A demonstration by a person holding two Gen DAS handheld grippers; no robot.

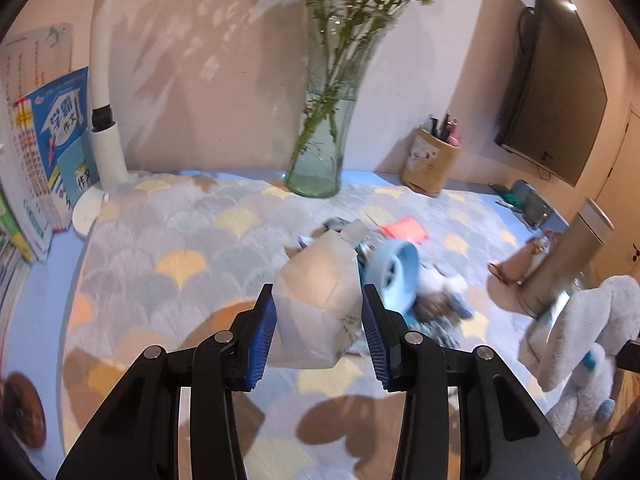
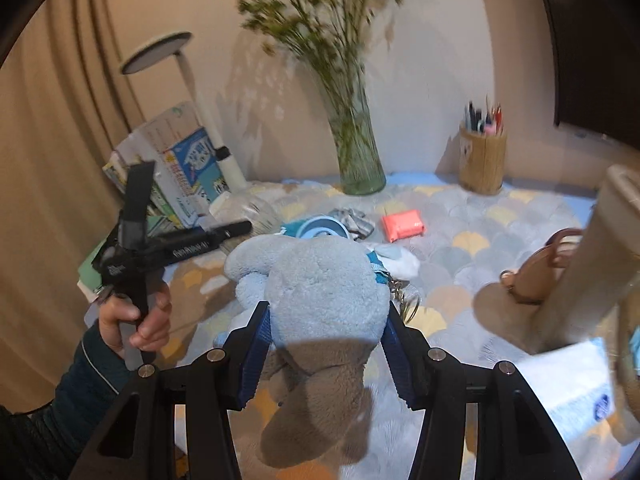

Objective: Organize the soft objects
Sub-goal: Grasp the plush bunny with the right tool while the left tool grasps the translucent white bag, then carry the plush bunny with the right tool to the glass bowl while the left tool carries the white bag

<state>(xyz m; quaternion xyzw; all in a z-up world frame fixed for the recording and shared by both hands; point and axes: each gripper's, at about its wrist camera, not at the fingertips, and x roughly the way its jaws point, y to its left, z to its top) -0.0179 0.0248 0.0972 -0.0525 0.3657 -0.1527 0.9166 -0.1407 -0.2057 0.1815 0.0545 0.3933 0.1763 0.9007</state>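
With the left gripper [image 1: 319, 330] clamped on a tissue pack [image 1: 320, 304] and the right gripper [image 2: 325, 354] squeezing the plush toy [image 2: 316, 280], both needed firm, steady grips while being carried.

One glass vase [image 1: 316, 148] of flowers, one white desk lamp [image 2: 188, 92] and one pen holder [image 2: 482, 160] are counted at the back of the table. On the patterned cloth, one pale packet [image 1: 320, 308], one blue plush toy [image 2: 320, 292], one red pouch [image 2: 402, 225], one blue round fan [image 1: 394, 274] and one brown bag [image 2: 536, 272] are seen. Two grippers are counted, the left gripper [image 1: 320, 334] and the right gripper [image 2: 326, 354], and one hand [image 2: 134, 320].
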